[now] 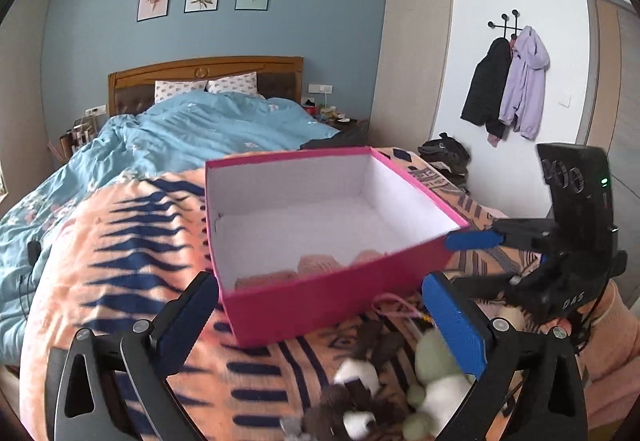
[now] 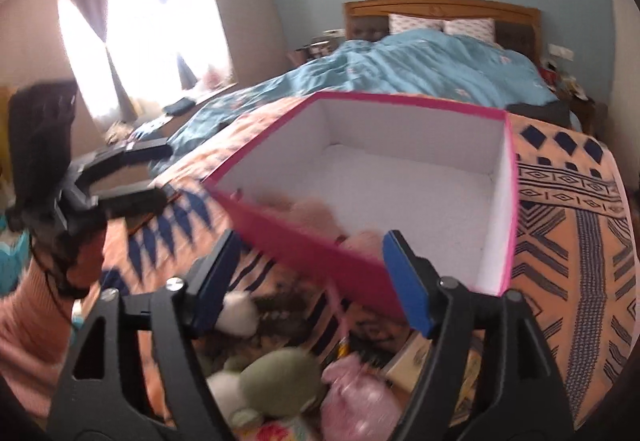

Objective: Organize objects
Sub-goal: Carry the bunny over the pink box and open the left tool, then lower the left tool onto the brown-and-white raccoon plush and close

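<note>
Here the pink box (image 1: 332,297) sits on the patterned blanket (image 1: 120,261) at the foot of the bed, open side up, with a few pale pink soft things (image 1: 316,265) lying against its near wall. The toys not yet sorted lie in a heap (image 1: 384,397) on the blanket just in front of that near wall, below and nearer the cameras than the box. I see no clear long axis in the heap; it is a loose, blurred cluster of white, green and brown plush.

In the left wrist view the heap lies toward the right finger of the left gripper (image 1: 320,325), so it is off-centre for that hand. In the right wrist view the heap (image 2: 272,369) lies almost squarely between and below the fingers of the right gripper (image 2: 316,285), so I judge the right hand the better placed for the next pick.

Both pairs of jaws stand wide apart, the left wider, and nothing is held: each straddles the box's near wall and the heap without touching either, as far as the blur allows.
</note>
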`<state>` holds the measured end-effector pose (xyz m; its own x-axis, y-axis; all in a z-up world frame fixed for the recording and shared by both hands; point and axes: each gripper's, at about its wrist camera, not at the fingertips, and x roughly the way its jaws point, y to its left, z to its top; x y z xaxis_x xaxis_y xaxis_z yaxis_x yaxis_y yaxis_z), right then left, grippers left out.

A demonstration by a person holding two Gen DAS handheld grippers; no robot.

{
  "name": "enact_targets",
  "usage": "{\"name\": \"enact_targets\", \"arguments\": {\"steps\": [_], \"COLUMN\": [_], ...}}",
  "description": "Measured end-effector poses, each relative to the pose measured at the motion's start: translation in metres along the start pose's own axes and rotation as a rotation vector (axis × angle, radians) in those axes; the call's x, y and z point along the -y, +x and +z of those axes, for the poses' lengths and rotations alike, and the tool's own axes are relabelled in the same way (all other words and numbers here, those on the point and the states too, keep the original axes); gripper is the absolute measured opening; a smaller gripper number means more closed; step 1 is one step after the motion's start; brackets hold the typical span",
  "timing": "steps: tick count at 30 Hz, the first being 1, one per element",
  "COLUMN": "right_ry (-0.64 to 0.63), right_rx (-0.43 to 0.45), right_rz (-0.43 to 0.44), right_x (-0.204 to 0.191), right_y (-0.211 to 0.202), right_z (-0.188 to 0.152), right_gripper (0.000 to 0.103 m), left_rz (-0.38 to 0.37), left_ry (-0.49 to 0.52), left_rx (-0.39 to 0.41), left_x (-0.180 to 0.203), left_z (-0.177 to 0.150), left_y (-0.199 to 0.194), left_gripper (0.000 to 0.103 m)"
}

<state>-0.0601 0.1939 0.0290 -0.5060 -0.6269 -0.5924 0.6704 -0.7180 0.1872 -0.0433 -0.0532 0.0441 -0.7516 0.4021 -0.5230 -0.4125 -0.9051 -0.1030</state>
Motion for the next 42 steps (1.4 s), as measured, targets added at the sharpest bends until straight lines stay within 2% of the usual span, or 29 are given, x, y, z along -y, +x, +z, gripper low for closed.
{"name": "enact_targets", "arguments": {"steps": [3,8,12,16,22,26,27,30,32,35,40,42], "right_ry": [-0.007,-0.029,-0.009,-0.002,0.013,0.05,0.058,0.07,0.076,0.087,0.066,0.037], "right_rx": [-0.087,-0.219,-0.293,-0.321,-0.347,-0.351,-0.351,-0.344,-0.342,-0.344,-0.355,-0.33], "right_rz": [0.036,0.043,0.035,0.048,0.106,0.144,0.152,0.165,0.168,0.165,0.108,0.076], "right_x": [-0.008,-0.017,-0.01,-0.004,-0.002,0.004,0.003,0.006,0.007,0.01,0.005,-0.002], "right_y": [0.018,0.058,0.086,0.102,0.119,0.124,0.126,0.125,0.124,0.124,0.127,0.122], "right_z": [-0.012,-0.029,-0.036,-0.032,-0.025,-0.024,-0.024,-0.025,-0.023,-0.022,-0.025,-0.024], "right_gripper": [0.075,0.075,0.075,0.075,0.075,0.075,0.073,0.066,0.06,0.051,0.022,0.02], "left_rz": [0.005,-0.016,-0.033,-0.043,-0.06,-0.077,-0.08,-0.092,-0.093,-0.102,-0.091,-0.095], "left_ry": [-0.002,-0.055,-0.113,-0.158,-0.211,-0.251,-0.256,-0.28,-0.291,-0.292,-0.275,-0.281], "left_rx": [-0.033,-0.127,-0.182,-0.229,-0.284,-0.314,-0.319,-0.337,-0.339,-0.329,-0.328,-0.327], "left_x": [0.002,0.0,-0.005,-0.009,-0.012,-0.016,-0.015,-0.018,-0.02,-0.019,-0.013,-0.013], "left_z": [-0.019,-0.055,-0.081,-0.099,-0.116,-0.121,-0.122,-0.125,-0.125,-0.125,-0.122,-0.123], "left_y": [-0.002,0.007,0.013,0.016,0.02,0.024,0.024,0.025,0.025,0.022,0.02,0.02], "left_gripper": [0.103,0.103,0.103,0.103,0.091,0.077,0.07,0.059,0.056,0.056,0.056,0.055]}}
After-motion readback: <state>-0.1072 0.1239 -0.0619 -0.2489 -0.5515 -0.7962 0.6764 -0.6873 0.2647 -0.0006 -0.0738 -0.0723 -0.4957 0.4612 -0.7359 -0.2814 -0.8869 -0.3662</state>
